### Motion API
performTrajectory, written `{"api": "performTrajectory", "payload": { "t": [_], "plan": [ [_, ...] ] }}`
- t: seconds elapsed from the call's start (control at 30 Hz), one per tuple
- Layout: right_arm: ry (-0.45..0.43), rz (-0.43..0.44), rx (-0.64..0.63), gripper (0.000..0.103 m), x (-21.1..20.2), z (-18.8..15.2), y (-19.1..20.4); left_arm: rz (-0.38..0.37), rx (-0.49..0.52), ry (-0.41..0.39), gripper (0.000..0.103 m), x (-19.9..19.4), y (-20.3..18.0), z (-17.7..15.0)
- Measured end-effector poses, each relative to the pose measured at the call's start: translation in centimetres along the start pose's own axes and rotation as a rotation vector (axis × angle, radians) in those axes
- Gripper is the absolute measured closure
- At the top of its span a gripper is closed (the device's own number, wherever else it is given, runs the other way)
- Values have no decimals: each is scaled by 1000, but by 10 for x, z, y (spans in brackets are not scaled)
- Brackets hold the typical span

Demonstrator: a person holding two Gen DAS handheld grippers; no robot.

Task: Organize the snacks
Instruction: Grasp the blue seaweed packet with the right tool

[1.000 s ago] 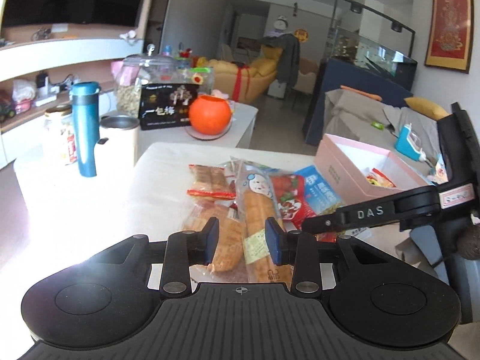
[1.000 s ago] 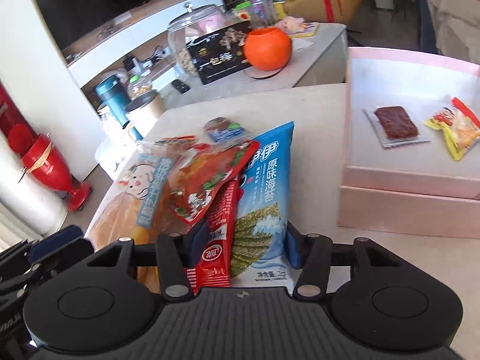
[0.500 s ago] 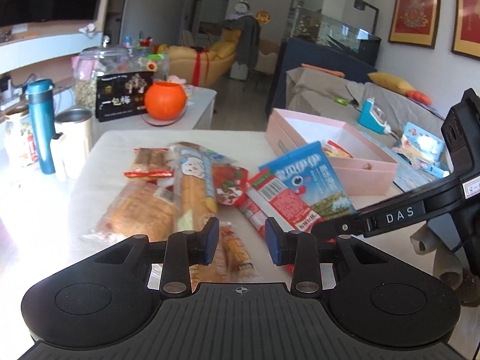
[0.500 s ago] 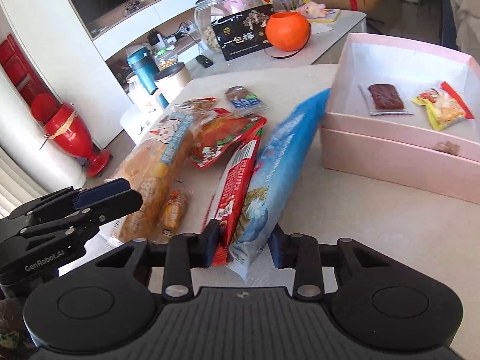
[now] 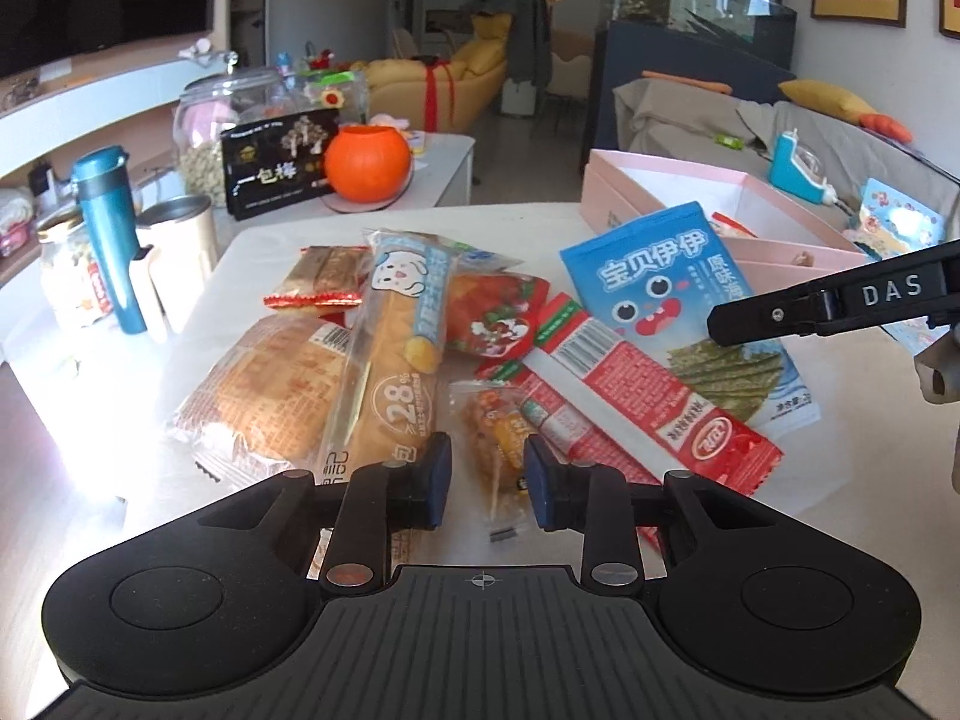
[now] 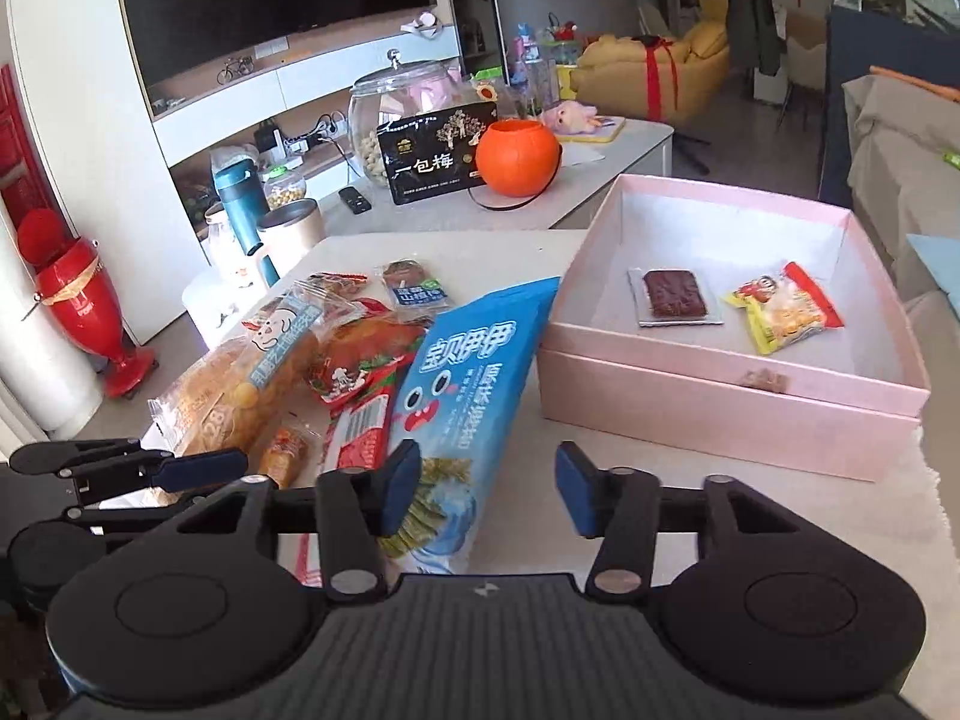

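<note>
Where the right claw pinched the blue seaweed packet together with the red sausage pack 0.5 s earlier, its 2 fingers now stand wide apart and hold nothing. The seaweed packet leans against the left finger, its far end propped against the near wall of the pink box; it is released outside the box, not in it. The sausage pack lies flat on the worktop just beside it.

The left claw hovers low over the near edge of the pile, its fingers at a narrow gap, empty, with a small orange snack pouch directly ahead between them. Beyond it lie a round bread bag, a long bread stick pack, a red-and-green pouch and a flat wafer packet, overlapping one another.

Farther off, the pink box holds only 2 items: a dark flat bar and a yellow-red packet, well apart from each other. Behind the worktop stand an orange pumpkin pot, a black gift box and a glass jar.

Judgement: the double grasp appears abandoned, so the seaweed packet needs a fresh, single pick before transfer. Most snacks remain unsorted; the task is at an early stage.
</note>
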State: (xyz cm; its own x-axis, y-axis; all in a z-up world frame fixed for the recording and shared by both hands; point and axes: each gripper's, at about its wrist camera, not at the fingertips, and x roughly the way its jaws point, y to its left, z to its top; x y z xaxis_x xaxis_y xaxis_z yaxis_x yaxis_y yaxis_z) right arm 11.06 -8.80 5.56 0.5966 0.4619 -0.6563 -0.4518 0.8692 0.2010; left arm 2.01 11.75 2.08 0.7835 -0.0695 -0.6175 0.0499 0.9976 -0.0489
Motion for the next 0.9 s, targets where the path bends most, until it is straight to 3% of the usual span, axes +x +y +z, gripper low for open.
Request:
{"api": "performTrajectory", "payload": {
  "t": [0.03,0.2,0.37,0.53,0.67,0.73,0.8,0.9],
  "plan": [
    [19,22,16,75,7,3,1,6,-11,1,70,-1,4,0],
    [124,189,126,85,43,7,15,4,-82,-8,70,-12,24,0],
    [212,291,153,86,49,-2,28,-26,-93,-2,71,-15,26,-1],
    [307,366,241,86,31,-15,6,-43,-93,3,68,-10,18,-1],
    [271,220,166,77,9,-26,-9,-54,-75,4,68,-10,7,-2],
    [238,140,116,56,-2,-29,-13,-48,-65,-6,68,-15,4,-1],
    [200,60,74,44,-12,-30,-19,-41,-52,-19,68,-21,0,0],
    [129,-48,-1,37,-23,-32,-22,-42,-34,-20,68,-29,-4,0]
  ]
}}
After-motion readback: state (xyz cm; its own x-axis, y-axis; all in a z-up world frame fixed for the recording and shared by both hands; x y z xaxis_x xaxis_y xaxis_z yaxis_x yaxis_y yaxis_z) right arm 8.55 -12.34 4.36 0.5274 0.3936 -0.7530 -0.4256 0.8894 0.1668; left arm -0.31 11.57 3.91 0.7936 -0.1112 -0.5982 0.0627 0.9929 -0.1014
